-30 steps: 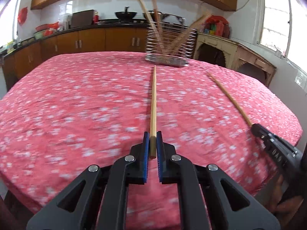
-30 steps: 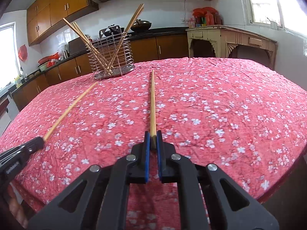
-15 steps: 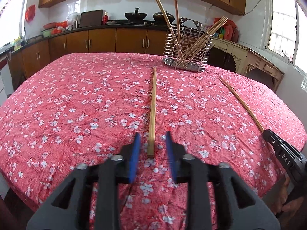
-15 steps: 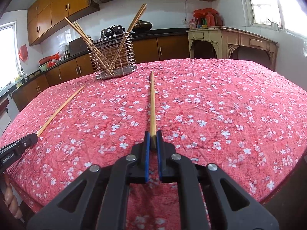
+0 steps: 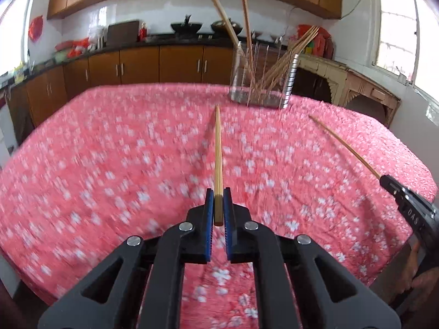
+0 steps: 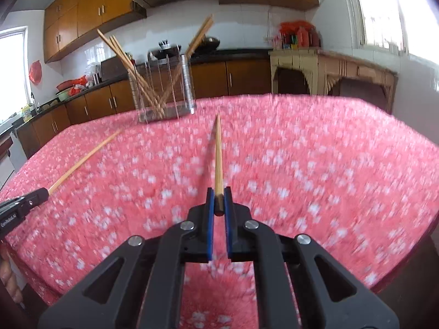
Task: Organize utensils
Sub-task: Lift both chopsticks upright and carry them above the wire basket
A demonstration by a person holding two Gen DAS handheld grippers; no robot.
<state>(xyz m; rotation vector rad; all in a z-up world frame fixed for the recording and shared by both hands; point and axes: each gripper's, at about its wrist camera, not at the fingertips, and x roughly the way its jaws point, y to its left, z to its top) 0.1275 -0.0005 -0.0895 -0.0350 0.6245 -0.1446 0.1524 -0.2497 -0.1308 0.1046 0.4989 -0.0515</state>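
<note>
My left gripper [image 5: 218,196] is shut on the thick end of a wooden chopstick [image 5: 218,150] that points ahead above the pink flowered tablecloth [image 5: 109,164]. My right gripper [image 6: 218,194] is shut on a second chopstick [image 6: 218,153], also lifted off the cloth. A wire utensil holder [image 5: 260,82] with several chopsticks leaning in it stands at the far side of the table; it also shows in the right wrist view [image 6: 162,90]. Each gripper shows at the edge of the other's view, the right one [image 5: 406,205] and the left one [image 6: 22,205].
Wooden kitchen cabinets [image 5: 137,63] and a dark counter run behind the table. A carved cream side table [image 6: 329,74] stands at the right under a window. The table edge falls away close below both grippers.
The left gripper, open around its chopstick half a second ago, has shut on it and lifted it. Both grippers now move forward toward the holder with their chopsticks raised.
</note>
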